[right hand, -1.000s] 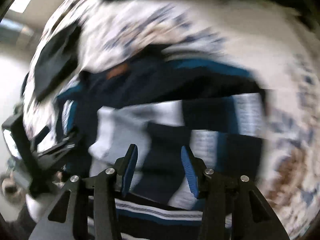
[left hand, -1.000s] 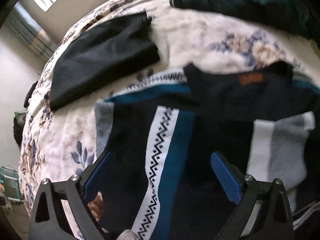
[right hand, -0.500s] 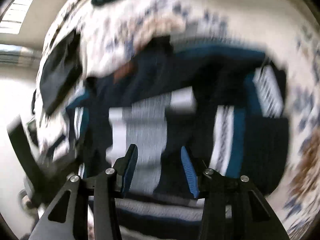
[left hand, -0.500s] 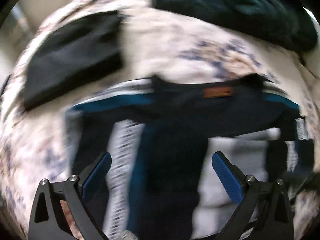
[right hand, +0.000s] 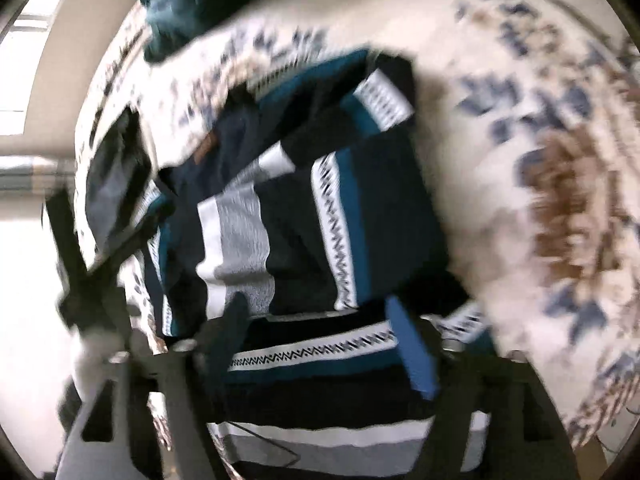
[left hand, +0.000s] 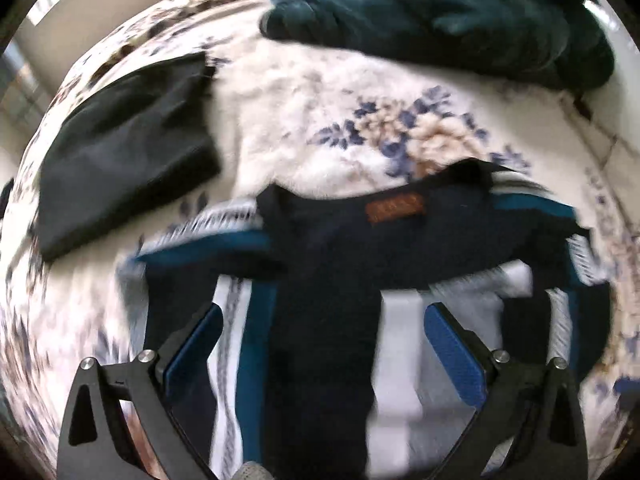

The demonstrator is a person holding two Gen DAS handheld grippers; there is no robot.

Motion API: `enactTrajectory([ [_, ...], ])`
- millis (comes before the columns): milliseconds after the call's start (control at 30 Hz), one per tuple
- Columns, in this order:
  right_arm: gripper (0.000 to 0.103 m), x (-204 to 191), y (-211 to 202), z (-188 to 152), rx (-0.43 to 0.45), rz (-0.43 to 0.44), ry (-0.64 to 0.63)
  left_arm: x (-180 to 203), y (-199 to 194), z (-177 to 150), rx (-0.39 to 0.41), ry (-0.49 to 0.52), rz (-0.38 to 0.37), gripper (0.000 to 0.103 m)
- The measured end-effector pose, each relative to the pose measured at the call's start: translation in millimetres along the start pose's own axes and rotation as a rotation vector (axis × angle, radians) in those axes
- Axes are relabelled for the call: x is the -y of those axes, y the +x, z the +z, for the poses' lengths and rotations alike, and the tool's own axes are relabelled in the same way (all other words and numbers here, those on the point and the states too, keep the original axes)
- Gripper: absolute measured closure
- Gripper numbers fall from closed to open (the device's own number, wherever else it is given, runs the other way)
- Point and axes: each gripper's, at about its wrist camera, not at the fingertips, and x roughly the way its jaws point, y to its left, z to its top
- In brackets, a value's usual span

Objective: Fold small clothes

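A bed under a floral cream blanket fills both views, a teal throw heaped at its far end. A folded black garment lies apart to the left. Nearer, the navy patterned sweater lies flat, sleeves folded in, brown label up. It looks soft and limp (likely to sag), so grip hem or shoulder edges. Left tongs gape wide, empty; right tongs, blurred, also stand apart over the hem.

Soft daylight from a window upper left, heavy motion blur, dark fisheye-warped corners.
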Motion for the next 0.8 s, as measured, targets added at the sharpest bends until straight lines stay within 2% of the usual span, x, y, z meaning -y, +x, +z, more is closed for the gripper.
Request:
enactTrajectory([
  [33, 0.005, 5.0, -13.4, -3.3, 0.006, -0.003, 0.008, 4.3, -9.6, -13.3, -0.002, -0.016, -0.006, 0.0],
  [67, 0.003, 15.3, -29.0, -1.1, 0.005, -0.004, 0.013, 7.6, -17.7, -26.6, -0.013, -0.027, -0.013, 0.0],
  [133, 0.003, 23.9, -45.6, -6.8, -0.002, -0.011, 0.011, 18.8, -24.5, -51.7, -0.058, -0.047, -0.044, 0.0],
  [233, 0.003, 36.4, -58.3, 1.9, -0.016, -0.017, -0.043, 54.6, -34.4, -93.8, -0.112, -0.048, -0.082, 0.0],
  [267, 0.003, 51.3, -70.8, 8.3, -0.025, -0.013, -0.062, 67.1, -38.0, -106.6, -0.123, -0.046, -0.082, 0.0],
  [433, 0.003, 66.0, -33.9, 50.5, -0.101, 0.018, -0.182, 156.3, -48.0, -181.5, -0.209, -0.089, -0.037, 0.0],
  [533, 0.003, 69.4, -14.8, 77.5, -0.176, 0.011, -0.316, 212.0, -45.3, -217.4, -0.265, -0.138, -0.003, 0.0],
  [633, 0.003, 74.1, -15.3, 94.8, -0.209, -0.01, -0.432, 258.2, -39.5, -244.1, -0.299, -0.159, 0.028, 0.0],
  [700, 0.003, 79.8, -17.1, 102.6, -0.219, -0.019, -0.479, 293.3, -32.7, -262.4, -0.327, -0.147, 0.045, 0.0],
  [800, 0.003, 93.1, -13.0, 111.1, -0.247, -0.019, -0.507, 326.8, -25.5, -277.5, -0.342, -0.139, 0.036, 0.0],
])
